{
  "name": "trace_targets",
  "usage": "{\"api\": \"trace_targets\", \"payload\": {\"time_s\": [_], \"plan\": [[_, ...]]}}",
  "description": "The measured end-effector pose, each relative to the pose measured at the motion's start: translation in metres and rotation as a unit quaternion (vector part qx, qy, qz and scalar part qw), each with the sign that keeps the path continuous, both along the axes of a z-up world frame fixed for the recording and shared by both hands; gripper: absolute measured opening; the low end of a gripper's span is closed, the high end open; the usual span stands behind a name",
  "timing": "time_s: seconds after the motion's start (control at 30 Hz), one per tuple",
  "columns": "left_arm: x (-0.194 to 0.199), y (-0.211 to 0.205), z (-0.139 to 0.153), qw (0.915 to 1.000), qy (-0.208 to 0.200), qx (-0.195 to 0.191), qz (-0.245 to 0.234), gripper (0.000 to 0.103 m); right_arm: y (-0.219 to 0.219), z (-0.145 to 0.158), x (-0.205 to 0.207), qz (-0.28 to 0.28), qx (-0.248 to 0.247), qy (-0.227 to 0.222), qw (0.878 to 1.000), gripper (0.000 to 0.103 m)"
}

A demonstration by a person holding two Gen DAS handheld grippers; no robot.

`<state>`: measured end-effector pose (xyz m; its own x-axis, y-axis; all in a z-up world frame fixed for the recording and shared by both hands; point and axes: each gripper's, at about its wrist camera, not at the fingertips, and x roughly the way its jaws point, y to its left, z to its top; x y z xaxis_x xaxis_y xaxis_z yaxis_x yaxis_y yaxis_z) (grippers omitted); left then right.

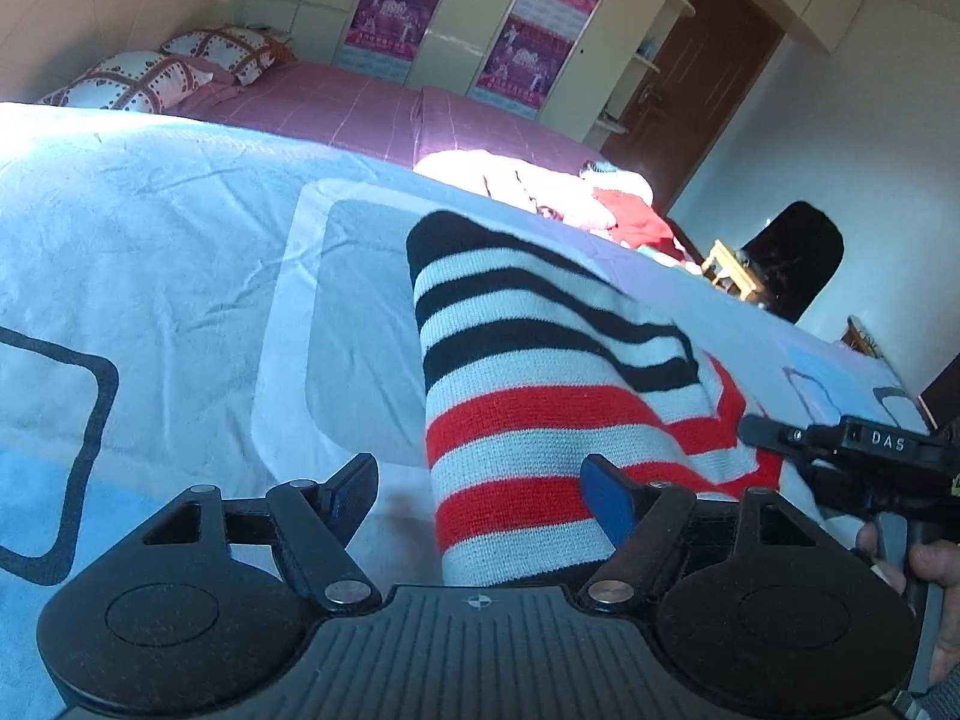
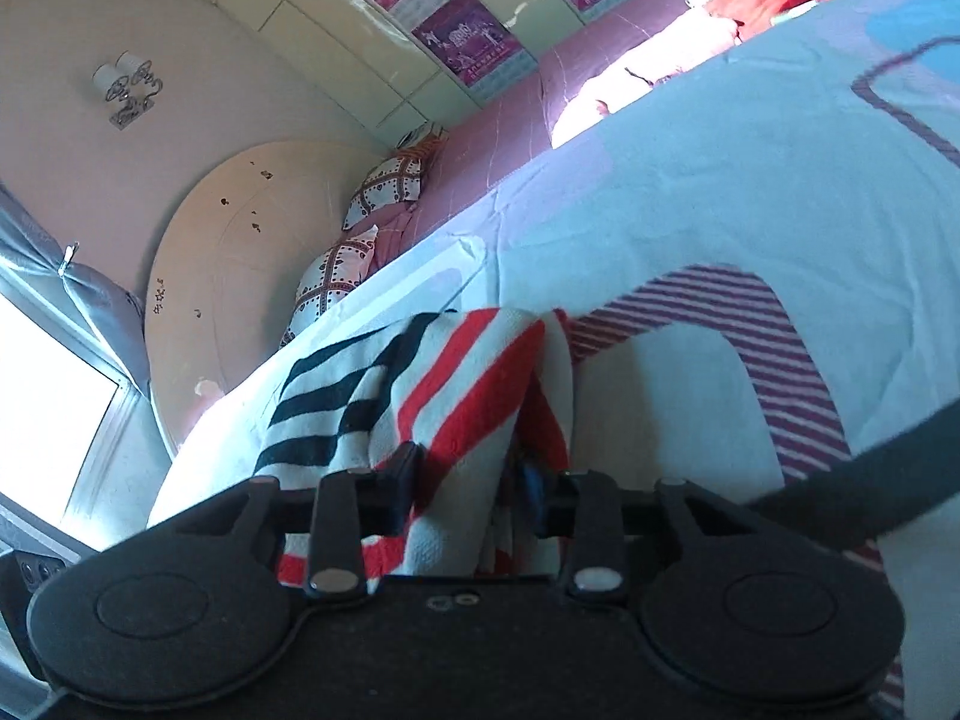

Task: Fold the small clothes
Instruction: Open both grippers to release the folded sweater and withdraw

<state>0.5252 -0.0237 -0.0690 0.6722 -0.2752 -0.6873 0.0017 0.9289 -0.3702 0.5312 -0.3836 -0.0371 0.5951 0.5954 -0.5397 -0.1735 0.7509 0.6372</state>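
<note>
Pale blue bedding (image 1: pixel 180 228) with printed shapes covers the near bed where you are working, and a pink-sheeted bed (image 1: pixel 336 102) with patterned pillows (image 1: pixel 138 81) lies beyond it against a cream wardrobe (image 1: pixel 456 12) hung with purple posters. Your left wrist view alone shows the brown door (image 1: pixel 696 60), a dark chair (image 1: pixel 792 258) at far right, and the sunlit heap of pink and red clothes (image 1: pixel 540 186). Only your right wrist view shows the window (image 2: pixel 42 384) at near left, the wall lamp (image 2: pixel 129 87) and the round headboard (image 2: pixel 240 252).

The striped knit garment (image 1: pixel 540 372), black, red and white, lies folded on the bedding. Your left gripper (image 1: pixel 480 486) tilts downward over its near end, fingers spread wide, one on each side of the edge without pinching it. Your right gripper (image 2: pixel 474 480) also points downward, its fingers narrow with a gathered fold of the garment between them; you cannot tell if the pads press it. Your right hand (image 1: pixel 924 564) wraps that tool's handle at the left view's near right.
</note>
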Motion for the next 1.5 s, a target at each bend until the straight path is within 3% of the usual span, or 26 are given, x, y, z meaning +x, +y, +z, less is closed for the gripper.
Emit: {"api": "trace_targets", "payload": {"time_s": [0.03, 0.07, 0.13, 0.17, 0.23, 0.33, 0.4, 0.53, 0.67, 0.73, 0.83, 0.9, 1.0, 1.07, 1.17, 1.3, 1.43, 1.5], "plan": [[0.002, -0.001, -0.001, 1.0, 0.003, 0.0, -0.002, 0.075, 0.01, 0.011, -0.005, 0.003, -0.05, -0.053, 0.997, 0.019], [0.002, -0.002, -0.001, 1.0, 0.002, 0.001, -0.002, 0.075, 0.01, 0.011, -0.005, 0.003, -0.05, -0.053, 0.997, 0.011], [0.001, -0.006, 0.003, 0.9998, -0.006, 0.02, -0.006, 0.075, 0.022, 0.026, -0.022, 0.003, -0.126, -0.124, 0.984, 0.011], [0.002, -0.009, 0.003, 0.9995, -0.006, 0.03, -0.009, 0.075, 0.024, 0.024, -0.025, 0.002, -0.146, -0.132, 0.98, 0.01], [0.003, -0.014, 0.0, 0.9992, 0.002, 0.039, -0.012, 0.075, 0.024, 0.011, -0.02, -0.005, -0.175, -0.103, 0.979, 0.011], [0.005, -0.018, -0.001, 0.9988, 0.005, 0.046, -0.014, 0.075, 0.013, 0.012, -0.014, -0.015, -0.138, -0.065, 0.988, 0.018], [-0.003, -0.016, 0.007, 0.9989, -0.004, 0.046, -0.013, 0.075, 0.01, 0.019, -0.017, -0.024, -0.136, -0.063, 0.988, 0.033], [-0.043, -0.004, 0.022, 0.9989, -0.036, 0.009, -0.028, 0.075, -0.009, 0.047, -0.07, 0.006, -0.091, -0.05, 0.995, 0.035], [-0.077, 0.006, 0.021, 0.9973, -0.039, -0.045, -0.043, 0.075, -0.011, 0.045, -0.103, 0.017, -0.069, -0.017, 0.997, 0.035], [-0.084, 0.004, 0.016, 0.997, -0.03, -0.047, -0.054, 0.075, -0.012, 0.043, -0.117, 0.011, -0.06, -0.006, 0.998, 0.037], [-0.084, 0.002, 0.003, 0.998, -0.006, -0.033, -0.053, 0.075, -0.005, 0.035, -0.125, 0.017, -0.068, 0.01, 0.997, 0.031], [-0.085, 0.0, -0.002, 0.9979, -0.002, -0.025, -0.061, 0.075, 0.002, 0.033, -0.127, 0.026, -0.095, -0.005, 0.995, 0.016], [-0.093, -0.007, -0.007, 0.9963, 0.003, 0.012, -0.085, 0.075, 0.003, 0.031, -0.134, 0.039, -0.12, -0.015, 0.992, 0.01], [-0.101, -0.005, -0.01, 0.9961, -0.001, 0.016, -0.087, 0.075, 0.004, 0.027, -0.14, 0.046, -0.143, -0.022, 0.988, 0.01], [-0.107, -0.002, -0.013, 0.9963, -0.018, 0.012, -0.083, 0.075, -0.002, 0.016, -0.137, 0.035, -0.122, -0.014, 0.992, 0.012], [-0.131, 0.015, 0.003, 0.9976, -0.042, -0.013, -0.053, 0.075, -0.012, 0.031, -0.146, 0.007, -0.095, -0.019, 0.995, 0.026], [-0.14, 0.034, 0.006, 0.9979, -0.041, -0.046, -0.017, 0.074, -0.018, 0.044, -0.155, -0.001, -0.077, -0.037, 0.996, 0.023], [-0.135, 0.03, 0.003, 0.9987, -0.029, -0.04, -0.016, 0.074, -0.012, 0.045, -0.156, 0.004, -0.073, -0.046, 0.996, 0.021]]}}
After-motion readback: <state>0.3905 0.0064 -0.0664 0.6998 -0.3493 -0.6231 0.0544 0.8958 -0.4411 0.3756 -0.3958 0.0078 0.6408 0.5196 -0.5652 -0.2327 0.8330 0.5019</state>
